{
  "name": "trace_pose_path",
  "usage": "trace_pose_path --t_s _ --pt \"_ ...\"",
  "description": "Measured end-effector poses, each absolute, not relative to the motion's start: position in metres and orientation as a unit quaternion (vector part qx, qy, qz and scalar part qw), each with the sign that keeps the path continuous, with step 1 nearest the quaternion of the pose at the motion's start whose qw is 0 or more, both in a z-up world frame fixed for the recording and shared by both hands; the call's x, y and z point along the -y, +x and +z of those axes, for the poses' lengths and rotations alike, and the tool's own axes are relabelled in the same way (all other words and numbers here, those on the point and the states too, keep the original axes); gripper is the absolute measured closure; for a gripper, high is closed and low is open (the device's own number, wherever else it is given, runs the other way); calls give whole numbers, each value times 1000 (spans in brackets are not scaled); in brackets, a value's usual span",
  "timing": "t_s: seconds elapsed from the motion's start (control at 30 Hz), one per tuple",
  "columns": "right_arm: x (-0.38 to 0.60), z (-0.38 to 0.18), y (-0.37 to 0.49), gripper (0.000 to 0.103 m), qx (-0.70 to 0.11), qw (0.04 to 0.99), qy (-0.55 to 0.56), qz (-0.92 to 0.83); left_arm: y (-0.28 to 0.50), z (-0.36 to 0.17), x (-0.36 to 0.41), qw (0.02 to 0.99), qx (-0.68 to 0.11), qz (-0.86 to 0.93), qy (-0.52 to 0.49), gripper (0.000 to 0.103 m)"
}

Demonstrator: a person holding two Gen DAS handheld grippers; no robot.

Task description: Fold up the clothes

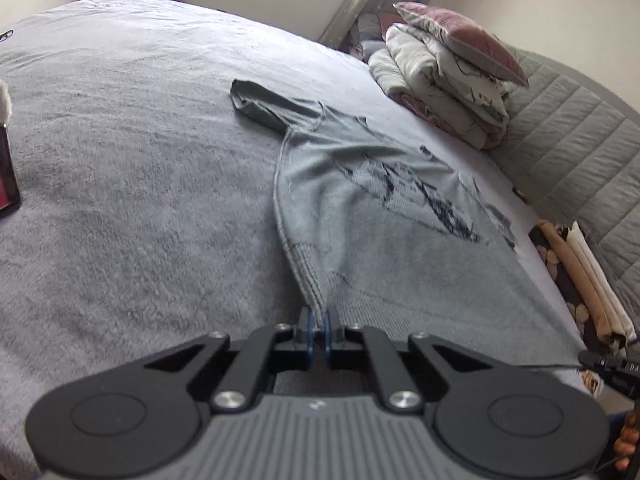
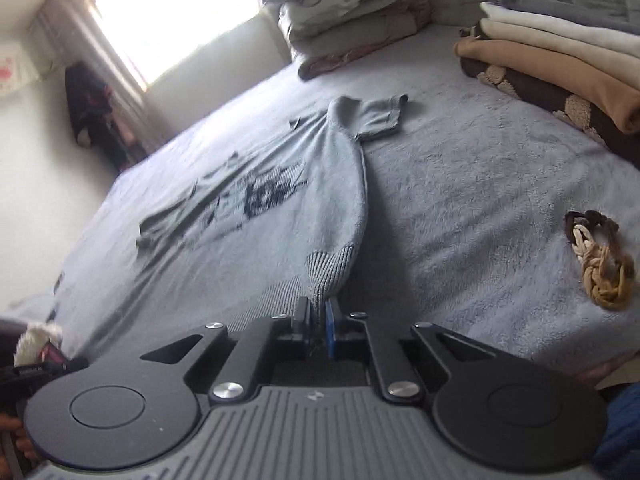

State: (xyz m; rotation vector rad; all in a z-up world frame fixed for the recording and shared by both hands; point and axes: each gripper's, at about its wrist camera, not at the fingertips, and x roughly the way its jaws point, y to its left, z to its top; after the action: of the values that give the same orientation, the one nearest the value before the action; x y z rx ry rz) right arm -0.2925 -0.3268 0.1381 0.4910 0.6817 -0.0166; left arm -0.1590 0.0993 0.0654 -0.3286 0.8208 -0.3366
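1. Sweater (image 1: 360,184): grey-blue knit with a dark print on the chest, spread flat on the bed (image 1: 120,180). I see its ribbed hem nearest me and its collar towards the far end.
2. Left claw (image 1: 319,326): I have it pinched tight on the sweater's ribbed hem corner; cloth rises from the bed into the blue pads.
3. Right claw (image 2: 319,316): closed on the opposite ribbed hem corner, cloth caught between its pads and lifted a little off the bed.
4. Sleeves: one short sleeve (image 1: 260,104) lies out to the left in the left view, its cuff turned up; the other (image 2: 376,116) lies out to the right in the right view.
5. Bedding pile (image 1: 448,96): folded quilts with a mauve cushion (image 1: 464,40) on top, at the head of the bed beyond the sweater.
6. Folded stack (image 2: 560,64): tan, cream and brown cloths, at the bed's right edge.
7. Braided cord (image 2: 600,264): coiled on the bed, well to the right of the sweater.
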Motion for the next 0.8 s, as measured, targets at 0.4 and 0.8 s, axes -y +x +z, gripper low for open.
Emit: trace_pose_path --t_s 0.4,0.8 --pt "335 127 -303 100 -360 906 213 -65 -166 60 -98 892 -401 -160 -136 98" --pt "349 102 -284 55 -370 881 292 -48 -161 48 -94 894 -410 -144 -110 98"
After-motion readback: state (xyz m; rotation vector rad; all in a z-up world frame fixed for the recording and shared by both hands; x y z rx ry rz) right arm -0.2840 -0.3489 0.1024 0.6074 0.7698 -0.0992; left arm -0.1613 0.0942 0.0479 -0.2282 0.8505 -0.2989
